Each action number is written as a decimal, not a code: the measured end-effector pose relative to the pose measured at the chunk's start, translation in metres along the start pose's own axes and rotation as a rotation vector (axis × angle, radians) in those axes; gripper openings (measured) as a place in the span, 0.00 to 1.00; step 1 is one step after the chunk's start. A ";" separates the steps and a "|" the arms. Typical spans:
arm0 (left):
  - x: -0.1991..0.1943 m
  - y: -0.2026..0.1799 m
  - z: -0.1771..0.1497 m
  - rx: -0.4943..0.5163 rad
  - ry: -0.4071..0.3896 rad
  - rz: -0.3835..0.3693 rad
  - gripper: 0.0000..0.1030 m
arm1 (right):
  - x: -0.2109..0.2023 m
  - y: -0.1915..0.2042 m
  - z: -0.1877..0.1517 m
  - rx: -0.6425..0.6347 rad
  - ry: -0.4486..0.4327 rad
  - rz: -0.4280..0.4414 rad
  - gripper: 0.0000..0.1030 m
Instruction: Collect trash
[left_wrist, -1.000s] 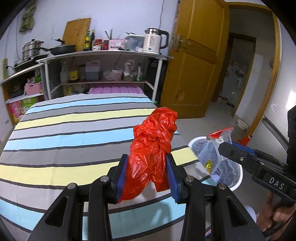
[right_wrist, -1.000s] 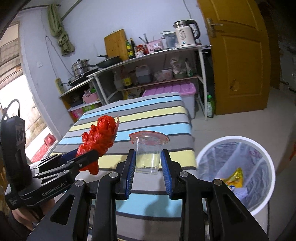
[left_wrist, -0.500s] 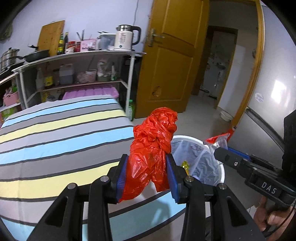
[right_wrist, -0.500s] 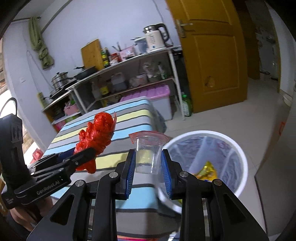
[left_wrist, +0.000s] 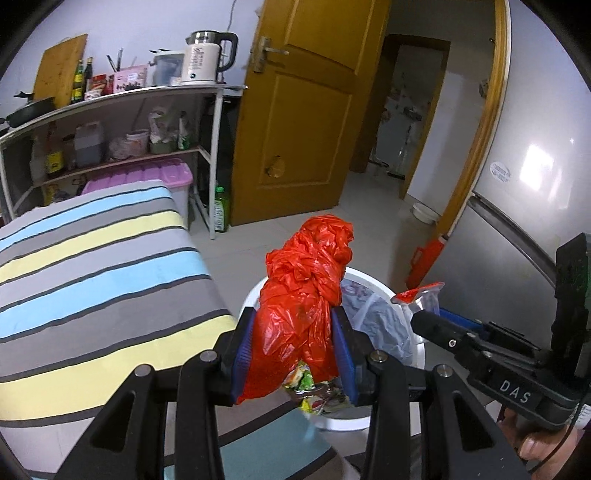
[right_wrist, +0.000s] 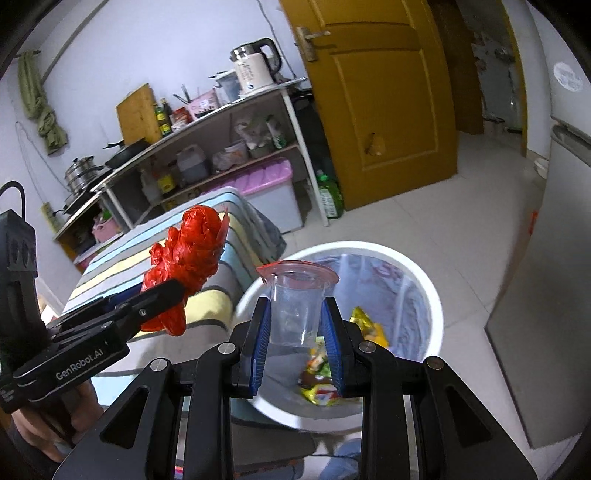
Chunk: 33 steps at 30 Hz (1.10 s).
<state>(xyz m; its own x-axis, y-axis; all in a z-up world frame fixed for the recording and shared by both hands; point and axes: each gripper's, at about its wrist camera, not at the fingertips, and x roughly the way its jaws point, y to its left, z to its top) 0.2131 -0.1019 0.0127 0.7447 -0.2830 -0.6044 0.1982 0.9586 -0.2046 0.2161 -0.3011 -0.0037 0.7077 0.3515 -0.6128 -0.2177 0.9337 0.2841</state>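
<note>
Two tongs gripping | red bag (left_wrist: 303, 306) upright | cup (right_wrist: 295, 306) mouth up

left gripper (left_wrist: 293, 350): black arms, blue ridged pads, silver round screws, white "GenRobot.AI" on its side | right gripper (right_wrist: 295, 349): same black and blue, white "DAS" | bare skin on fingers (left_wrist: 532, 445) | thin black cable
</note>
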 end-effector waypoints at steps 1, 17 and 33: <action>0.003 -0.002 0.000 0.002 0.004 -0.003 0.41 | 0.002 -0.002 0.000 0.004 0.004 -0.003 0.28; 0.047 -0.020 0.001 0.019 0.068 -0.046 0.41 | 0.038 -0.034 -0.002 0.059 0.080 -0.033 0.30; 0.036 -0.014 -0.001 0.014 0.059 -0.046 0.41 | 0.033 -0.030 -0.007 0.063 0.090 -0.047 0.35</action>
<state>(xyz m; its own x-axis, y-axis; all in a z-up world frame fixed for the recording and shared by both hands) 0.2364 -0.1259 -0.0071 0.6961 -0.3280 -0.6387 0.2411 0.9447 -0.2224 0.2409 -0.3174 -0.0379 0.6527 0.3148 -0.6892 -0.1407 0.9442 0.2979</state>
